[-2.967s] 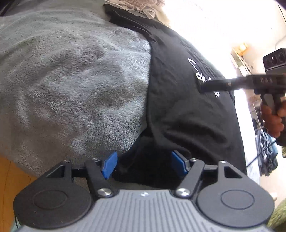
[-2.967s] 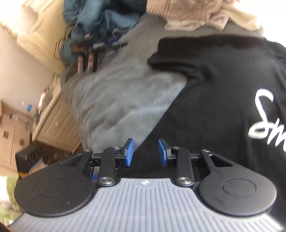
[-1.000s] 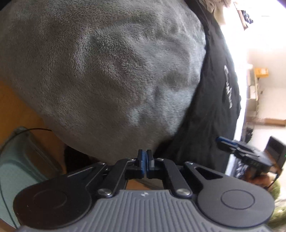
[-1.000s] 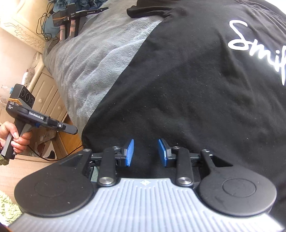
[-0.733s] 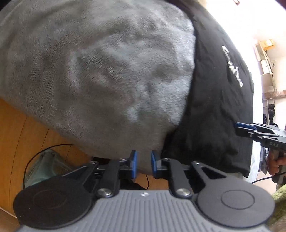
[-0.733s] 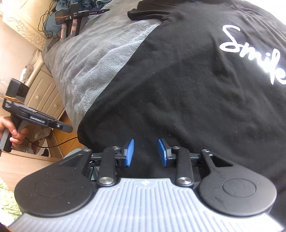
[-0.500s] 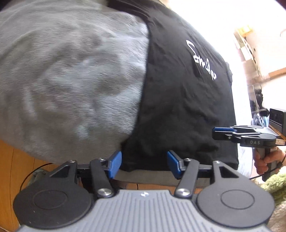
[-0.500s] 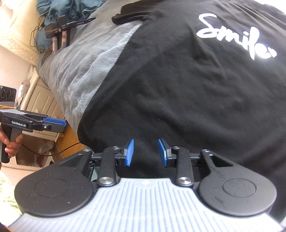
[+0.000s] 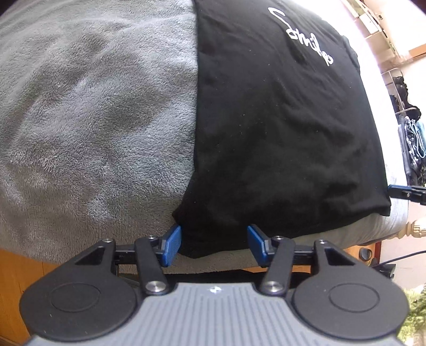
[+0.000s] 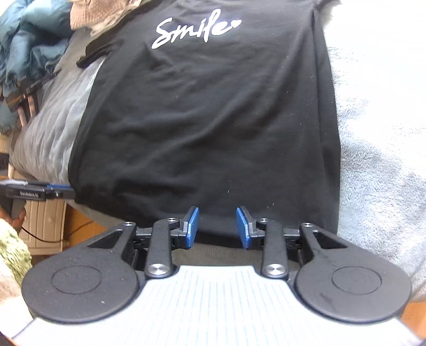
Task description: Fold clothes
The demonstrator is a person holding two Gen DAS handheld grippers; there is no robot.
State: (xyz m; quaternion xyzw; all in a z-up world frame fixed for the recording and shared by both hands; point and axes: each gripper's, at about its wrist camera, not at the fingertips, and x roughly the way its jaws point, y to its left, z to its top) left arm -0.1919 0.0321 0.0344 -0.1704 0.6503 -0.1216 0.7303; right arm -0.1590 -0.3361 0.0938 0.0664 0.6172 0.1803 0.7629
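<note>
The black shirt [image 10: 207, 119] lies face up and flat on a bed covered with a grey blanket [image 9: 93, 111], its hem just ahead of both tools and its white script print [image 10: 194, 28] at the far end. It is thin knit cotton by the look of it: light, limp, faintly wrinkled, and likely to drape and sag the moment it is lifted, so one pinch would let the rest trail. The blanket is a thick, fuzzy fleece that should drag a little on the cloth, not let it slide. The best hold, to my eye, is the hem's two corners, pinching both layers together so the back does not stay behind. The left hand-held gripper [image 9: 214, 243] points steeply down at the hem's left corner, which sits between its blue ribbed pads [image 9: 173, 246]; its jaws are closing, but the pads do not yet press the cloth. The right hand-held gripper [image 10: 217, 227] hangs over the hem further along, nearer the other corner, jaws partly apart with cloth beneath them and nothing pinched. Beyond the shirt's far end lie a blue quilt [image 10: 29, 40] and a beige knit [image 10: 98, 13].
</note>
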